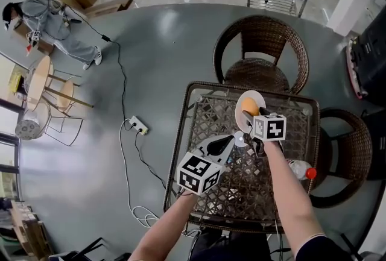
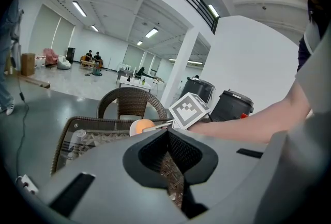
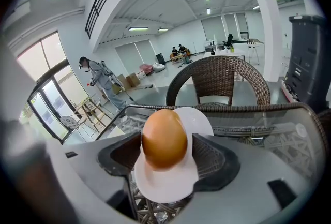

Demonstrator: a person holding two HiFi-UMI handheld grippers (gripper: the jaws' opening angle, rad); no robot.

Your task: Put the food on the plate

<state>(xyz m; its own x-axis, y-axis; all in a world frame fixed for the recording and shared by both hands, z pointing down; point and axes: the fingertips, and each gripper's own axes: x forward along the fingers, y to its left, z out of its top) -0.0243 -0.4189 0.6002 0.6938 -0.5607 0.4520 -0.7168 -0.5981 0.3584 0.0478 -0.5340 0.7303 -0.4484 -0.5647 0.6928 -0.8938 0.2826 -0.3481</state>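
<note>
A brown egg-shaped food point(image 3: 164, 137) stands upright between the jaws of my right gripper point(image 3: 166, 148), which is shut on it just above the white plate point(image 3: 165, 187). In the head view the food point(image 1: 248, 105) is over the plate point(image 1: 258, 99) at the far side of the glass-topped wicker table point(image 1: 199, 103), with the right gripper point(image 1: 253, 114) at it. My left gripper point(image 1: 234, 140) hovers shut and empty a little nearer, pointing toward the plate. In the left gripper view its jaws point(image 2: 168, 137) meet, and the food point(image 2: 143, 125) shows beyond them.
Two wicker chairs point(image 1: 260, 52) point(image 1: 347, 151) stand at the table's far and right sides. A clear bottle with a red cap point(image 1: 301, 169) lies at the table's right edge. A power strip with its cable point(image 1: 138, 125) is on the floor to the left, a person point(image 1: 48, 22) further off.
</note>
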